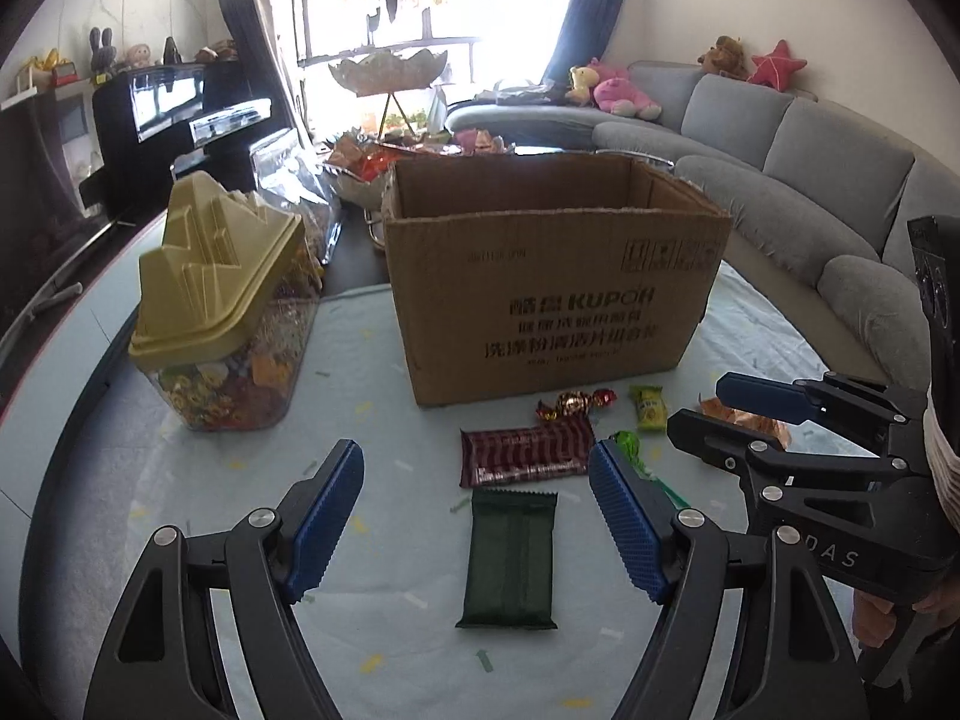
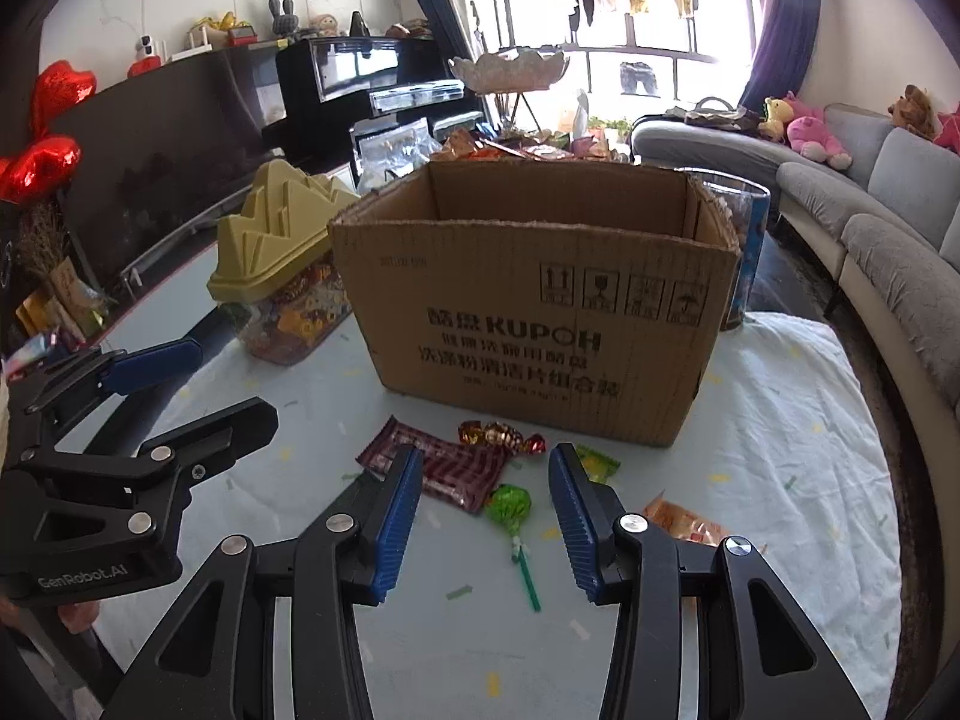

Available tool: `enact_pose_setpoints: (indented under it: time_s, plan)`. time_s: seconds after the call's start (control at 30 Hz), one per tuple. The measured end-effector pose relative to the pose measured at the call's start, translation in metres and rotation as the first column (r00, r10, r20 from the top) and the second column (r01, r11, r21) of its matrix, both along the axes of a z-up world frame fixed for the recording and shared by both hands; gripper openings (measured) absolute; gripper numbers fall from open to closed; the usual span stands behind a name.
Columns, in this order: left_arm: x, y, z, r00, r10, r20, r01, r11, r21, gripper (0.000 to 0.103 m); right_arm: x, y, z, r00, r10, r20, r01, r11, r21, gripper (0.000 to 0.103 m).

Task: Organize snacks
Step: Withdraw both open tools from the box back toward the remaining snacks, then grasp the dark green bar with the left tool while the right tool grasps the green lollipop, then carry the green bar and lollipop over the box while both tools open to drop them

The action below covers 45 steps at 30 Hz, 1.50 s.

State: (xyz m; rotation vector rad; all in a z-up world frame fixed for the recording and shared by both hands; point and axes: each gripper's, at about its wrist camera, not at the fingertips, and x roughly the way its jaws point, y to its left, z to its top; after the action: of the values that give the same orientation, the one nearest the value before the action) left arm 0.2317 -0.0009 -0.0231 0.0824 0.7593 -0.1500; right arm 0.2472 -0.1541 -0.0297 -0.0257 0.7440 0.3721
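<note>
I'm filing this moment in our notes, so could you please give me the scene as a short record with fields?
surface: table with pale cloth
container: open cardboard box, upright, behind the snacks
jar: clear jar with yellow lid, left of the box
snacks on the cloth: dark green packet, maroon packet, green lollipop, wrapped candy, yellow-green packet, orange packet
left claw: open, above the dark green packet
right claw: open, above the lollipop
</note>
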Motion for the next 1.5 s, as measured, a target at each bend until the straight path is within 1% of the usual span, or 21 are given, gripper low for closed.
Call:
enact_pose_setpoints:
  time_s: [0.3, 0.53, 0.67, 0.7, 0.83, 0.93, 1.07, 1.1, 1.17, 1.23, 1.3, 1.5]
  plan:
    - [0.009, -0.002, -0.043, 0.990, -0.015, -0.137, 0.014, 1.000, -0.006, 0.077, 0.004, 0.005, -0.031, 0.996, -0.011, -0.087, 0.009, 1.000, -0.021, 0.045]
    - [0.020, -0.003, -0.071, 0.977, -0.012, -0.215, 0.011, 1.000, -0.008, 0.076, 0.014, 0.007, -0.051, 0.989, -0.020, -0.145, 0.015, 0.999, -0.036, 0.045]
    - [0.026, -0.005, -0.082, 0.969, -0.014, -0.245, 0.011, 1.000, -0.013, 0.071, 0.021, 0.006, -0.061, 0.984, -0.019, -0.177, 0.014, 0.999, -0.030, 0.045]
    - [0.027, -0.005, -0.084, 0.968, -0.014, -0.249, 0.010, 1.000, -0.014, 0.069, 0.022, 0.006, -0.063, 0.983, -0.020, -0.182, 0.015, 0.999, -0.029, 0.045]
    - [0.032, -0.007, -0.092, 0.964, -0.017, -0.265, 0.013, 1.000, -0.015, 0.066, 0.029, 0.005, -0.070, 0.979, -0.025, -0.201, 0.020, 0.999, -0.027, 0.045]
    - [0.034, -0.011, -0.094, 0.966, -0.018, -0.258, 0.018, 1.000, -0.001, 0.063, 0.034, 0.006, -0.072, 0.977, -0.025, -0.210, 0.020, 1.000, -0.023, 0.045]
    - [0.036, -0.014, -0.093, 0.968, -0.022, -0.248, 0.023, 1.000, -0.002, 0.051, 0.040, 0.010, -0.073, 0.979, -0.024, -0.204, 0.018, 0.999, -0.030, 0.044]
    - [0.036, -0.013, -0.093, 0.969, -0.022, -0.247, 0.022, 1.000, -0.004, 0.048, 0.041, 0.011, -0.074, 0.979, -0.021, -0.205, 0.014, 0.999, -0.032, 0.043]
    - [0.037, -0.013, -0.092, 0.969, -0.025, -0.246, 0.023, 1.000, -0.013, 0.044, 0.044, 0.015, -0.075, 0.978, -0.016, -0.208, 0.008, 0.999, -0.037, 0.039]
    - [0.038, -0.011, -0.090, 0.969, -0.028, -0.247, 0.024, 0.999, -0.021, 0.044, 0.045, 0.017, -0.075, 0.979, -0.014, -0.202, 0.004, 0.999, -0.051, 0.037]
    - [0.040, -0.009, -0.090, 0.969, -0.027, -0.247, 0.021, 0.999, -0.028, 0.044, 0.047, 0.022, -0.076, 0.981, -0.008, -0.195, -0.004, 0.998, -0.064, 0.030]
    - [0.037, -0.004, -0.081, 0.974, -0.014, -0.227, 0.003, 0.999, -0.048, 0.043, 0.047, 0.025, -0.075, 0.980, -0.009, -0.197, -0.001, 0.999, -0.050, 0.028]
